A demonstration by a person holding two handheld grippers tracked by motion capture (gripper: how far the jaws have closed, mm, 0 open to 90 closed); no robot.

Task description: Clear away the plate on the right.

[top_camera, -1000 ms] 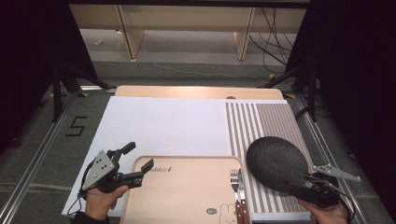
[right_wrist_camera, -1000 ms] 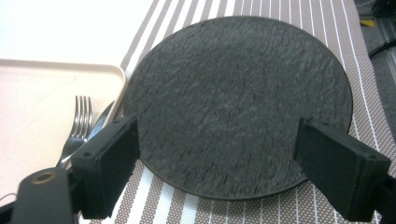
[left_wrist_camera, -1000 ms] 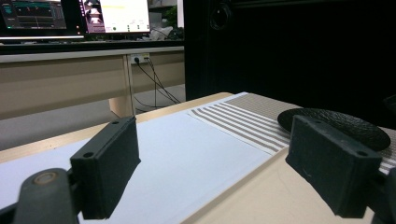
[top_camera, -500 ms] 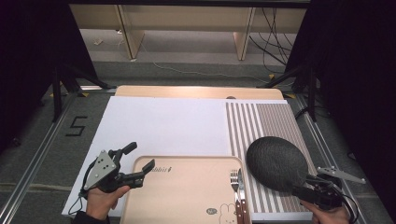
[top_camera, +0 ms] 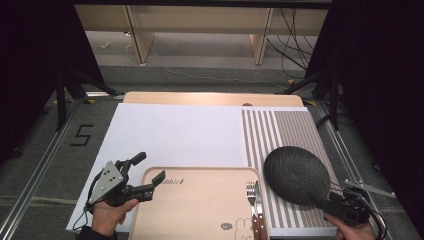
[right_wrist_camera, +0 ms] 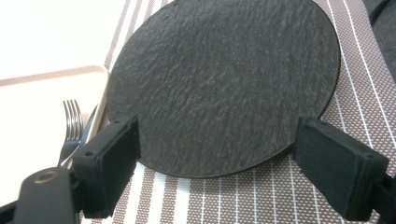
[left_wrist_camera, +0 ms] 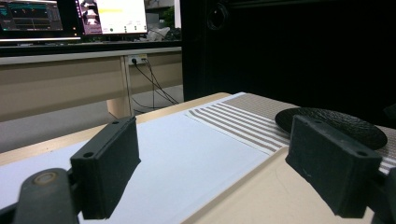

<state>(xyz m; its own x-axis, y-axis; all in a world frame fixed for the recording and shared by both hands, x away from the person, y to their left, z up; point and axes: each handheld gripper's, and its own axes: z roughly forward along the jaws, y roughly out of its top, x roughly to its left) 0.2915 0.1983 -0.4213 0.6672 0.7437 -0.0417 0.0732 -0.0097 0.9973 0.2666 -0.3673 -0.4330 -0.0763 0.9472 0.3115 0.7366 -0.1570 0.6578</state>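
Right hand-held gripper (top_camera: 327, 196) sits at the near rim of the black slate plate (top_camera: 296, 175) — jaws spread wide, standing either side of the rim, nothing clamped. The plate lies flat on the striped placemat (top_camera: 277, 131), at its near end, its left edge just beside the fork (top_camera: 250, 194) and knife (top_camera: 258, 196) on the wooden tray (top_camera: 200, 205). I'd judge it set down there to start a place setting. Left hand-held gripper (top_camera: 144, 175) hovers released at the tray's far left corner — perhaps ready to steady it. The white sheet (top_camera: 175, 132) covers the counter (top_camera: 210, 98).
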